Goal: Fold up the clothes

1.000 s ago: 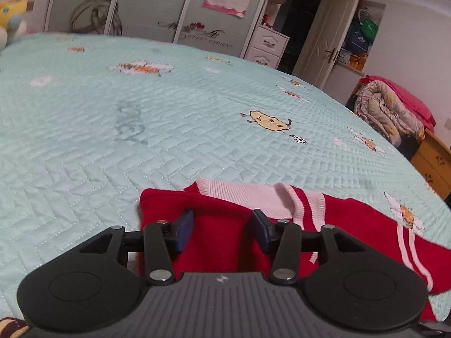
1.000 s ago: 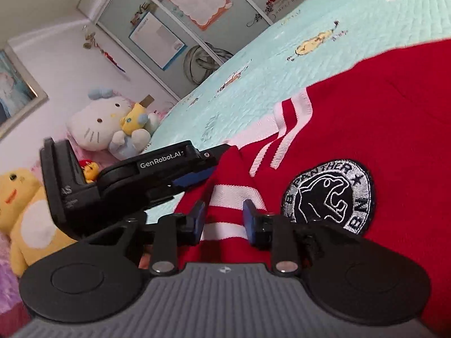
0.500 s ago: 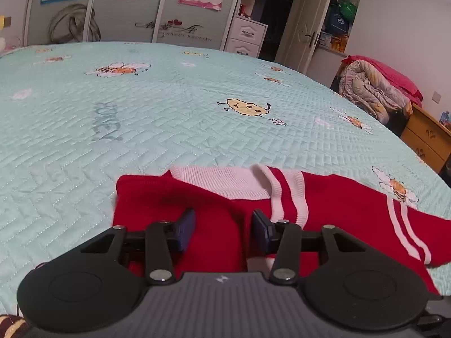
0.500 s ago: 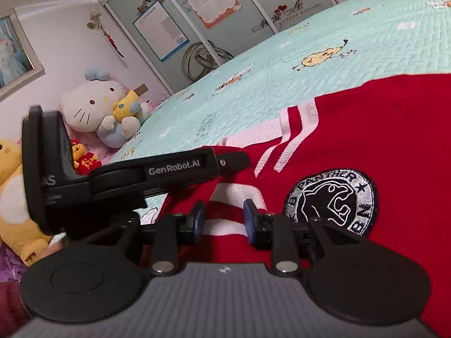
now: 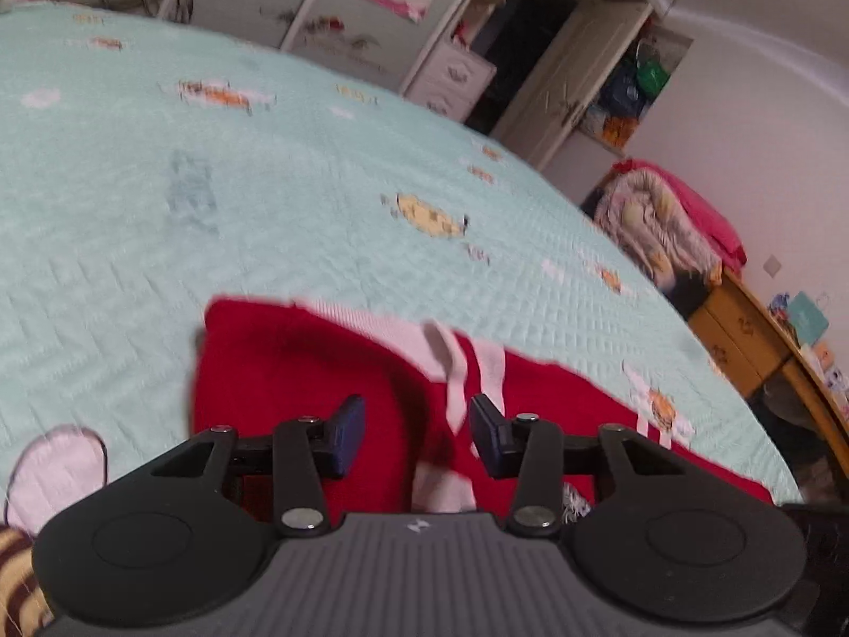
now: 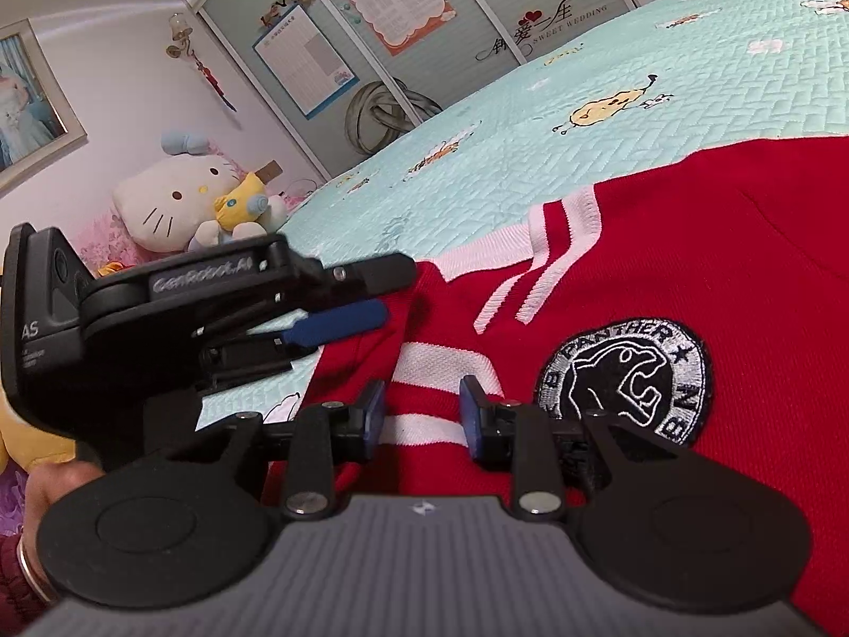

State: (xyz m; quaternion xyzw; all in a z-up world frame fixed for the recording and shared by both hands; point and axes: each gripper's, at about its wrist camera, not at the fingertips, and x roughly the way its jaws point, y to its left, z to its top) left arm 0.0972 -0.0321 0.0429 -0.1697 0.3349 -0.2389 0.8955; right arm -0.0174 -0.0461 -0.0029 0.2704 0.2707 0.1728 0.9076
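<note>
A red knit sweater (image 5: 297,371) with white stripes lies on the mint quilted bedspread (image 5: 212,186). My left gripper (image 5: 416,419) hovers low over its folded left part. Its jaws are closing, with red cloth under the gap and neither pad pressing on it. In the right wrist view the sweater (image 6: 690,265) shows a round black panther badge (image 6: 626,379). My right gripper (image 6: 422,403) is open, and the white-striped cuff (image 6: 440,361) lies between its pads. The left gripper (image 6: 392,292) appears there from the side, above the sweater's left edge, held by a hand (image 6: 48,483).
Plush toys (image 6: 170,207) sit at the head of the bed. Wardrobe doors with posters (image 6: 398,26) stand behind it. A white drawer unit (image 5: 456,79), a heap of bedding (image 5: 663,223) and a wooden cabinet (image 5: 753,339) line the far right side. Bare bedspread (image 6: 690,79) stretches beyond the sweater.
The left wrist view has rolled and blurred, so the bed now tilts, and the left jaws stand slightly closer. The right view has turned a little. The sweater lies as before.
</note>
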